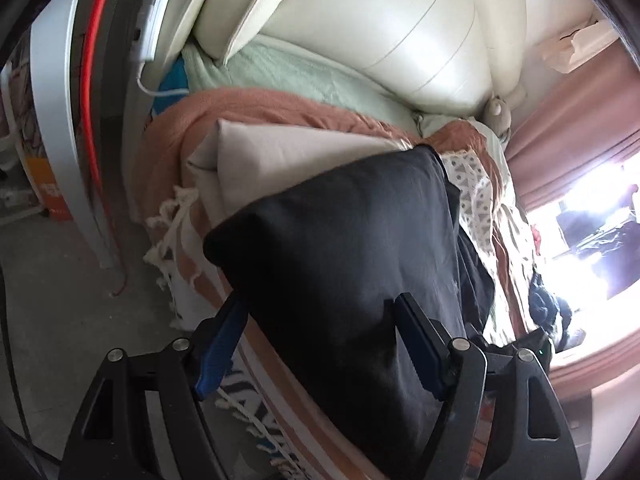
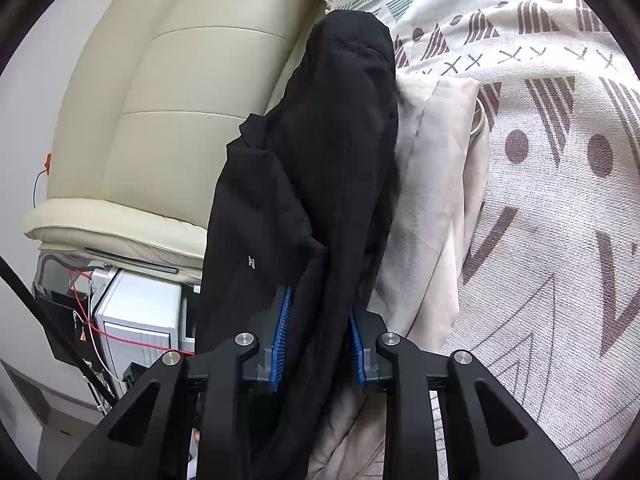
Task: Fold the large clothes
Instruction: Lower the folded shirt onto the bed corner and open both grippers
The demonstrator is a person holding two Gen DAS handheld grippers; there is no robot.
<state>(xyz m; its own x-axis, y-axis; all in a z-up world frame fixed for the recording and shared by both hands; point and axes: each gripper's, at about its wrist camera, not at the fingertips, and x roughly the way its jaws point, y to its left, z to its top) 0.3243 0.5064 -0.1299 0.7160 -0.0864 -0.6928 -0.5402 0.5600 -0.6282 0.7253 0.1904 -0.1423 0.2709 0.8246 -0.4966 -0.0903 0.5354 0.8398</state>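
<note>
A folded black garment lies on the bed over a folded beige garment. My left gripper is open and straddles the black garment; the cloth fills the gap, hides the left fingertip and spills past the right finger. In the right wrist view the black garment hangs in a long bunched fold running away from me. My right gripper is shut on its near end, both blue pads against the cloth. The beige garment lies just right of it.
A patterned white blanket and a salmon throw cover the bed. A cream padded headboard stands behind. To the left are a grey floor, a red cable and a white unit. Pink curtains hang at right.
</note>
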